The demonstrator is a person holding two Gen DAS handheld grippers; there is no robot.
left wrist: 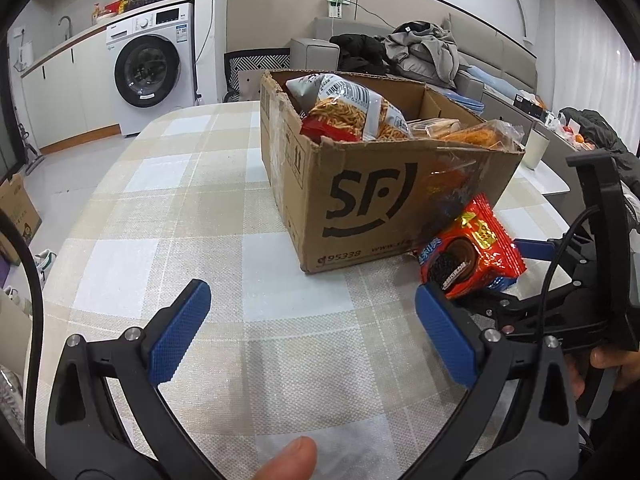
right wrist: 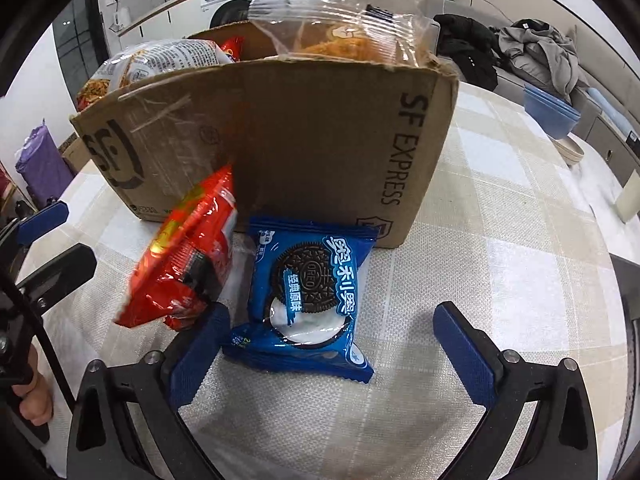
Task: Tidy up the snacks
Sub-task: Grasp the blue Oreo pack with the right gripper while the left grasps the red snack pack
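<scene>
A brown SF cardboard box (left wrist: 376,200) holds several snack bags, among them a grey noodle-snack bag (left wrist: 352,108). It also shows in the right wrist view (right wrist: 304,136). A red Oreo pack (left wrist: 472,252) leans against the box's near corner; in the right wrist view it (right wrist: 184,256) stands tilted beside my left finger. A blue Oreo pack (right wrist: 308,300) lies flat on the checked tablecloth between my right gripper's fingers. My right gripper (right wrist: 332,344) is open around it, not closed. My left gripper (left wrist: 312,320) is open and empty over the cloth, left of the red pack.
The table (left wrist: 160,208) carries a beige checked cloth. A washing machine (left wrist: 152,68) stands at the back left. A sofa with piled clothes (left wrist: 424,48) sits behind the box. Blue bowls (right wrist: 552,112) stand beyond the table's far right edge.
</scene>
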